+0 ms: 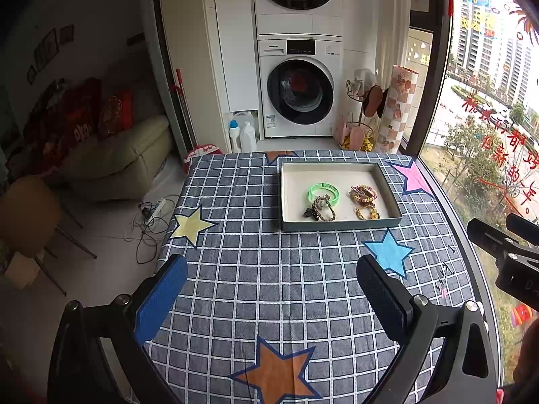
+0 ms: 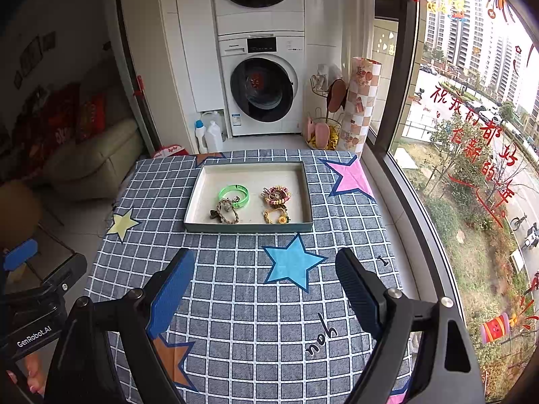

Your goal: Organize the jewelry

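A shallow grey tray (image 1: 340, 224) (image 2: 249, 227) with a white floor sits at the far middle of the checked tablecloth. In it lie a green bangle (image 1: 323, 192) (image 2: 233, 195), a brown braided bracelet (image 1: 320, 211) (image 2: 225, 212), a pink and yellow beaded bracelet (image 1: 363, 193) (image 2: 276, 195) and a small yellow bracelet (image 1: 367, 213) (image 2: 277, 217). My left gripper (image 1: 271, 289) is open and empty, above the near part of the table. My right gripper (image 2: 264, 286) is open and empty, also well short of the tray.
The table (image 1: 269, 303) is covered by a blue checked cloth with coloured stars. A window runs along its right side (image 2: 438, 202). Washing machines (image 1: 298, 91) stand behind the table. A sofa (image 1: 128, 155) and a chair (image 1: 30, 215) are to the left.
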A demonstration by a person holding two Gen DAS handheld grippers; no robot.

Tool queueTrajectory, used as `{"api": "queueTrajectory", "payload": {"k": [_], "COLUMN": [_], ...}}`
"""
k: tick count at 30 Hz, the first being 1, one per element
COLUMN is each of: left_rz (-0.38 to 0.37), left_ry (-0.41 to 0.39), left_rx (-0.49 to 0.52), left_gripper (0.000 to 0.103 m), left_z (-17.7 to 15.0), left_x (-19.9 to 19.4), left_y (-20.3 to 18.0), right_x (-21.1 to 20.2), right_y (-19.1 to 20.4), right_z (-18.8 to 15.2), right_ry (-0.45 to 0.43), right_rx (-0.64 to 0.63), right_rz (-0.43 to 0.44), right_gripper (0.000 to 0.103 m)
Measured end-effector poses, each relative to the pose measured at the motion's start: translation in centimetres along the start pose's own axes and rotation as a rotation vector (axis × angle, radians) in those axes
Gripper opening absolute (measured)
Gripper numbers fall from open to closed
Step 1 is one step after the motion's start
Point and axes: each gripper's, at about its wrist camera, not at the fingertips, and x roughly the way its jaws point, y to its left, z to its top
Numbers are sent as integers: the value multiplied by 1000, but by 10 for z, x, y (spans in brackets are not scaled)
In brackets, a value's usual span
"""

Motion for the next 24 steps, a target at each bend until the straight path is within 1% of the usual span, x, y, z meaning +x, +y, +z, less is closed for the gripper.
{"api": "queueTrajectory", "payload": {"k": [24], "left_rz": [3], "left_ry": [0], "left_rx": [1], "left_gripper": [103], "left_z": [-1], "left_x": [0], "left_y": [-1], "right_x": [1], "right_y": [-1], "right_z": [-3], "right_ry": [4], "right_rx": [-3], "right_rz": [11], "right_gripper": [88]}}
